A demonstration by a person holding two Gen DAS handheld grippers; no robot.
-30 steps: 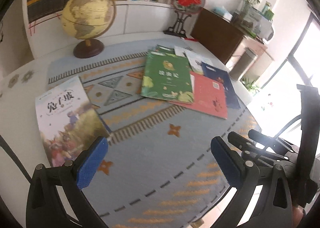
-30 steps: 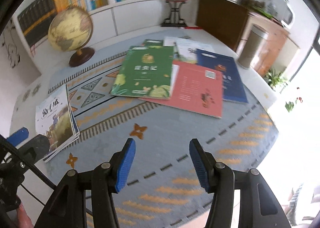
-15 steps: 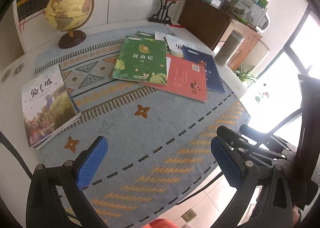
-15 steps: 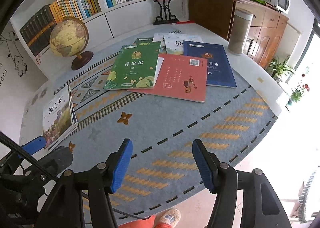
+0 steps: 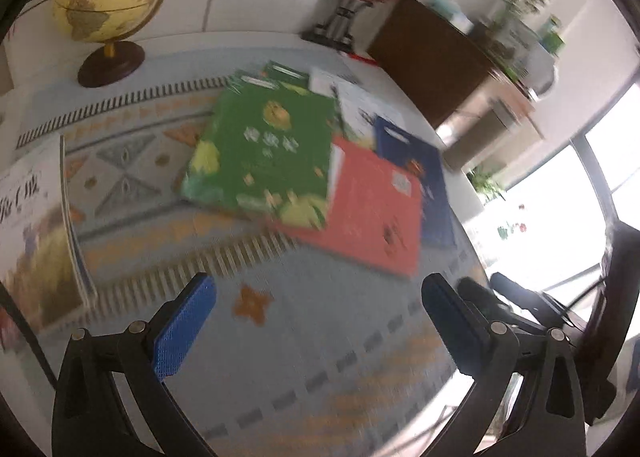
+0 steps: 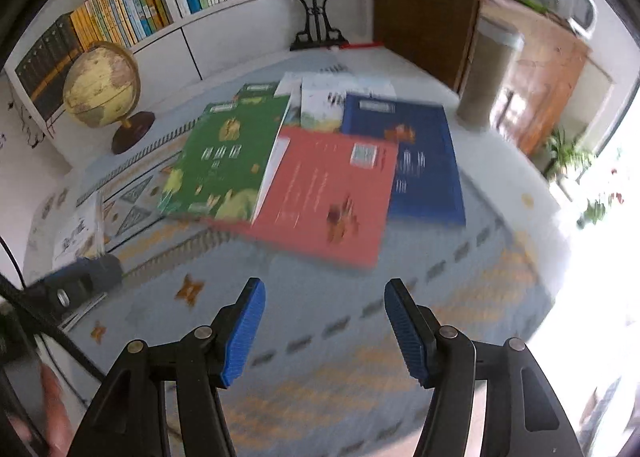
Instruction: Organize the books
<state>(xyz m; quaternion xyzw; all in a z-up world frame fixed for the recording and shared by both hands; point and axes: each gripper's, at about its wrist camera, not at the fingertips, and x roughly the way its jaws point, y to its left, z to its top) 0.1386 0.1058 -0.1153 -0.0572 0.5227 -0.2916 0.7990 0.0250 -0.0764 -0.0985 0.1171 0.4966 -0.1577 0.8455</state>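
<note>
Both your grippers hang over the near part of the mat (image 6: 320,297), angled down at the books, and neither has anything in it. Your left gripper (image 5: 316,321) stands wide open, blue pads well apart with only mat showing between them. Your right gripper (image 6: 324,329) is open too, a bit narrower, again with bare mat in the gap.

The loose pile sits ahead of you in the middle of the mat. The green book (image 6: 228,165) lies on top at the left of the pile, overlapping the red book (image 6: 328,193), which in turn covers an edge of the blue book (image 6: 420,161). More covers, white and green, poke out behind them; how many is hard to say through the blur. They fan out like that because they are simply strewn, not squared up, so that is your work.

Off to your left, one book (image 5: 32,225) lies apart, near the edge. It looks like the start of a neat stack, and that would explain why it sits clear of the rest. The globe (image 6: 102,85) stands behind, out of the way.

The green book looks like your natural next pick, since it lies on top. Open jaws suit that: you need a gap to slide over a cover edge.
</note>
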